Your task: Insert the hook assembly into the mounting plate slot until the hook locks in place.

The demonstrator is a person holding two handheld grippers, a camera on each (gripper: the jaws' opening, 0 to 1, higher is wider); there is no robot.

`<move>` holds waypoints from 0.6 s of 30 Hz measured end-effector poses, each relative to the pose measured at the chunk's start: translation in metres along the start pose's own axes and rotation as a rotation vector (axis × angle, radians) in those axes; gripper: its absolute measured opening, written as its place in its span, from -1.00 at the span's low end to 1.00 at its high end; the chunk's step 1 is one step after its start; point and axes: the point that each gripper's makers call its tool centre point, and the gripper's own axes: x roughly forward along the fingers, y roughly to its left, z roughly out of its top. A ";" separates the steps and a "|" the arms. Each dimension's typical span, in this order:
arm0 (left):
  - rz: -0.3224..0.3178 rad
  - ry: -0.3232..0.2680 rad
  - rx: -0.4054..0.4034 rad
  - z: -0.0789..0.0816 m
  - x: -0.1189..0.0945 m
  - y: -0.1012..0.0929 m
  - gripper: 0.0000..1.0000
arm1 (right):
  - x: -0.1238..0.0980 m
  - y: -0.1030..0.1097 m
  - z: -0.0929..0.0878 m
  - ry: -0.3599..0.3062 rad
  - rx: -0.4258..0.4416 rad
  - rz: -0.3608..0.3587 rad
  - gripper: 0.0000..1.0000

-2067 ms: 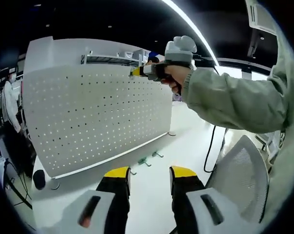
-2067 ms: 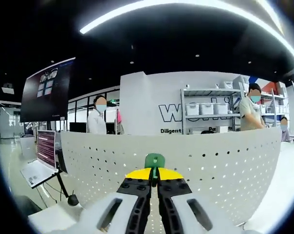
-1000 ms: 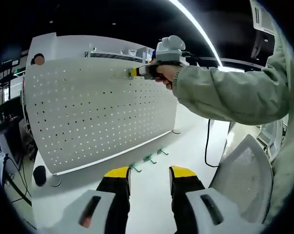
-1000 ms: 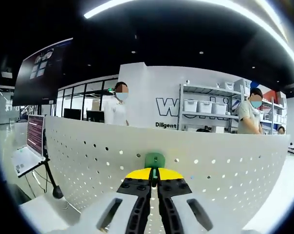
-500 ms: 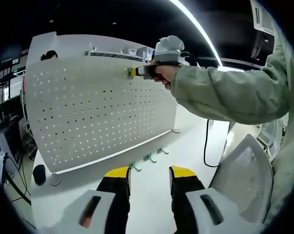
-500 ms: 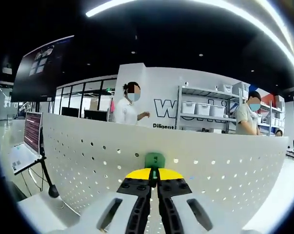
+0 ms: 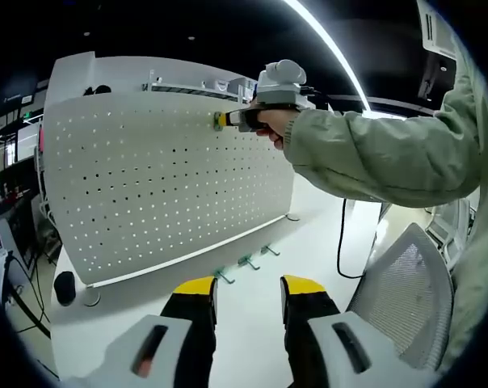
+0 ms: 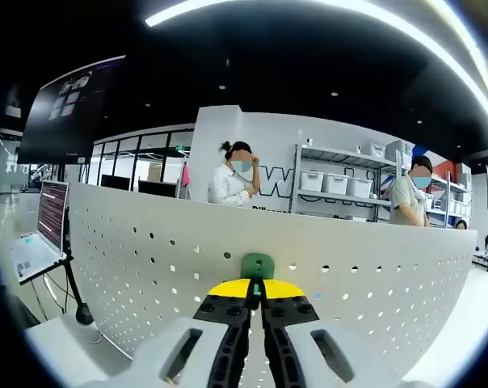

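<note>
right gripper (image 8: 256, 293) is clamped on the green hook (image 8: 257, 265), its tip at the top row of the pegboard (image 8: 147, 267) — insertion in hand; next, press in until it locks. left gripper (image 7: 246, 293) hangs parted, empty, above the table (image 7: 252, 323).

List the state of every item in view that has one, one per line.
Right tool: shut on the green hook, held up at the pegboard.
Green hook: pinched between the jaws, at the board's upper rows.
Left tool: open, holding nothing.
Pegboard: upright on the table.
Spare hooks: lying on the table by the board's foot.
</note>
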 end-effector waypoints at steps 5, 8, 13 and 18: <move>0.003 -0.002 -0.001 0.001 -0.001 0.001 -0.35 | 0.001 0.002 -0.008 0.017 0.000 0.002 -0.92; 0.008 -0.001 -0.003 0.000 -0.002 0.002 -0.35 | 0.001 0.003 -0.010 0.019 0.001 0.002 -0.89; 0.011 0.001 -0.008 -0.002 -0.003 0.003 -0.36 | -0.001 0.003 -0.016 0.029 0.011 0.003 -0.80; 0.008 -0.002 -0.005 -0.001 -0.002 0.001 -0.36 | -0.006 0.004 -0.021 0.039 0.030 0.008 -0.64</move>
